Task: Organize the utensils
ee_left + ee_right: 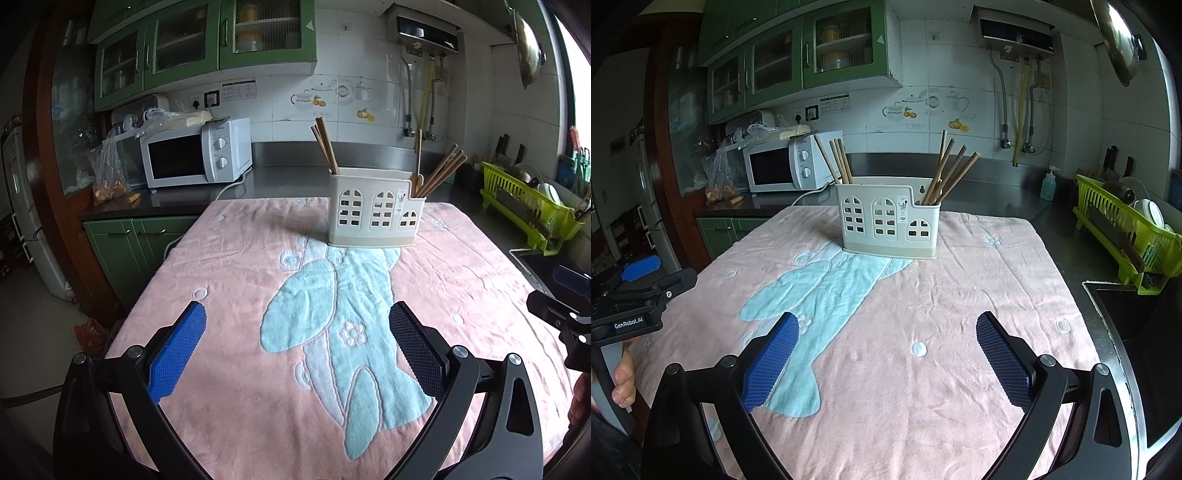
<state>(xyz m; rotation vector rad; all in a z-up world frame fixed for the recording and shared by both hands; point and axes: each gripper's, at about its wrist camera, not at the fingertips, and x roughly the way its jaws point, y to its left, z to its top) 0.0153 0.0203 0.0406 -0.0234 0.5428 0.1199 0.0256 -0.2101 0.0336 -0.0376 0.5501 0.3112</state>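
Both my left tongs (297,334) and right tongs (886,345) gape empty; chopstick holder (888,219) stands upper centre, chopsticks (947,171) upright, nearer my right.

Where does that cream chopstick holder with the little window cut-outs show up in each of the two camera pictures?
Left wrist view: the chopstick holder stands right of centre, at the far end of the pink towel.
Right wrist view: the chopstick holder stands at centre, far end.
Shared landmark: the white microwave, behind it to the left.
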